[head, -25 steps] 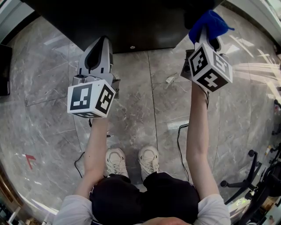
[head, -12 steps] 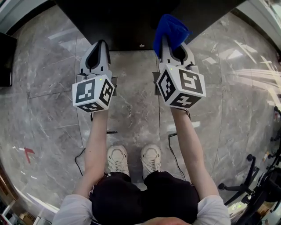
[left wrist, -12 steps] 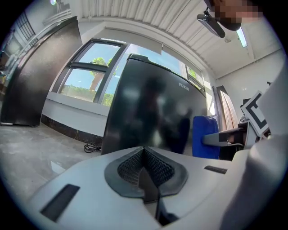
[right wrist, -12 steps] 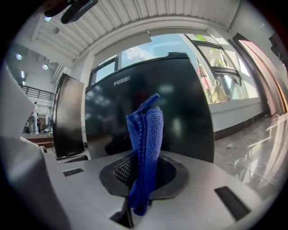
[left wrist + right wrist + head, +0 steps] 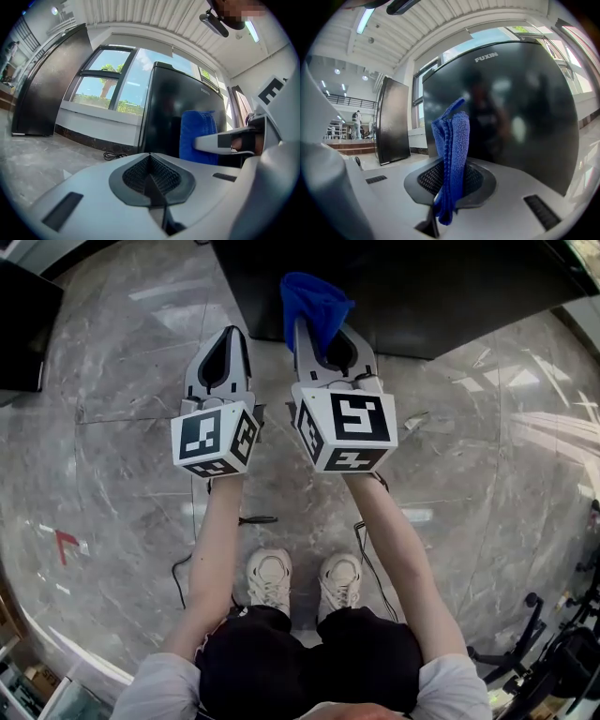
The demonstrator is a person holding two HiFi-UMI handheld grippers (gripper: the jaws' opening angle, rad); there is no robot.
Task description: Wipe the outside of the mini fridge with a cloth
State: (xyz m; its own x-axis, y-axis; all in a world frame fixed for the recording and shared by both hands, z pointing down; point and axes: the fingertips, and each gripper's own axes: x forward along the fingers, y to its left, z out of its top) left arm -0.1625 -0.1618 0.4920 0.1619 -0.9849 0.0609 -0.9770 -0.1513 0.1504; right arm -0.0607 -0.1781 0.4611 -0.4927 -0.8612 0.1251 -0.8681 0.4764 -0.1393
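The black mini fridge (image 5: 441, 296) stands on the marble floor (image 5: 112, 427) at the far side, its glossy front facing the person, so the surface to wipe lies straight ahead. The right hand-held gripper (image 5: 323, 334) points at it, jaws clamped on the blue cloth (image 5: 452, 150). The cloth's folded end sticks up past the tips, probably so fabric rather than plastic meets the fridge; contact can't be judged. The left hand-held gripper (image 5: 223, 338) sits just beside it on the left, jaws closed on nothing, seemingly held out of the way.
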